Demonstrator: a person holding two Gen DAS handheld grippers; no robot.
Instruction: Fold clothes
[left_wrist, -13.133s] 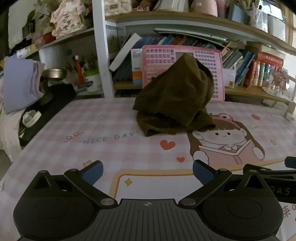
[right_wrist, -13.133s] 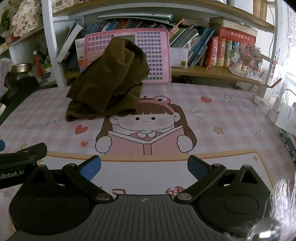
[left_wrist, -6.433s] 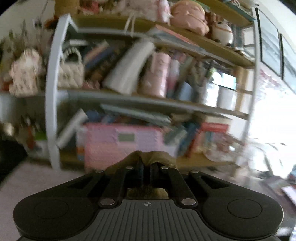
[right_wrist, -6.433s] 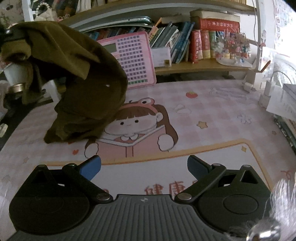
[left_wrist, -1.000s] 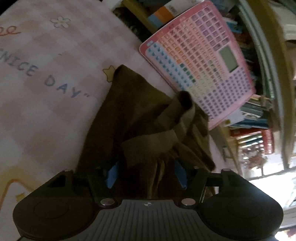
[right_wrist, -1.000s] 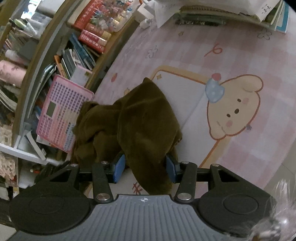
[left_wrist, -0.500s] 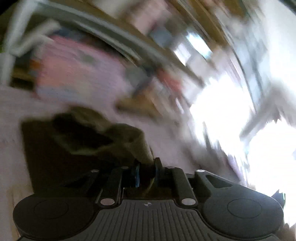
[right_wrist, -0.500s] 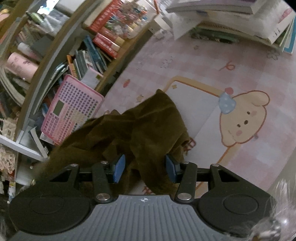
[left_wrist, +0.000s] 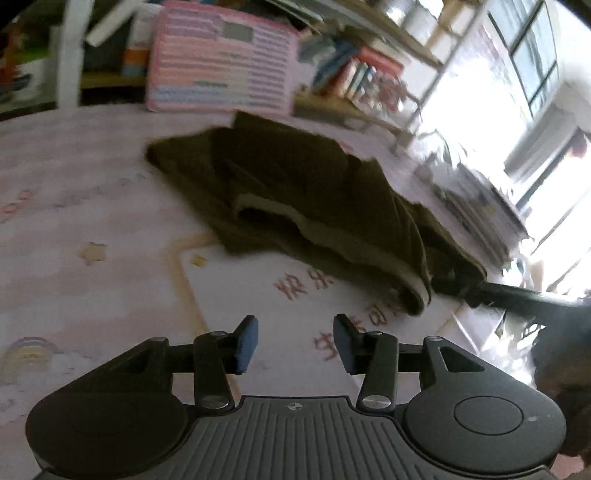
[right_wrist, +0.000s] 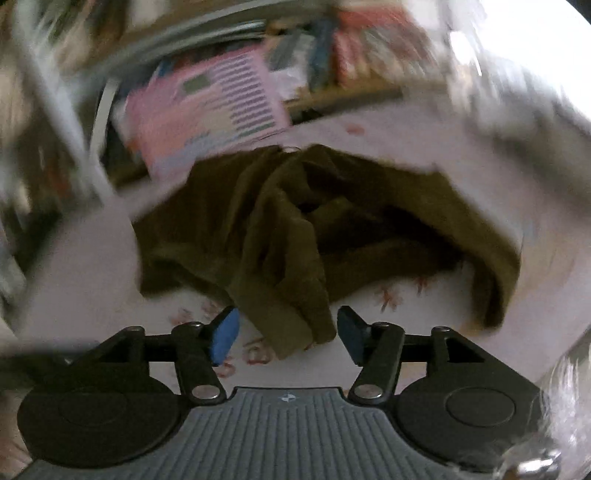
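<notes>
An olive-brown garment (left_wrist: 314, 192) lies crumpled and partly spread on the pink cartoon tablecloth (left_wrist: 92, 221). In the left wrist view my left gripper (left_wrist: 295, 343) hovers in front of it over bare cloth. Its jaws are opening and nothing is between them. In the blurred right wrist view the garment (right_wrist: 369, 206) fills the middle. One narrow end of it reaches between the blue pads of my right gripper (right_wrist: 286, 332). Those jaws are opening too, and a gap shows on each side of the fabric.
A pink keyboard toy (left_wrist: 221, 59) leans against the bookshelf (left_wrist: 351, 70) behind the garment. Stacked books and papers (left_wrist: 480, 206) sit at the table's right edge by a bright window. A black part of the other hand-held tool (left_wrist: 517, 295) reaches the garment's right end.
Both grippers have let go of the garment and widened. It now lies on the table. Both views have rolled back towards level, and the left gripper has drawn back from the cloth.
</notes>
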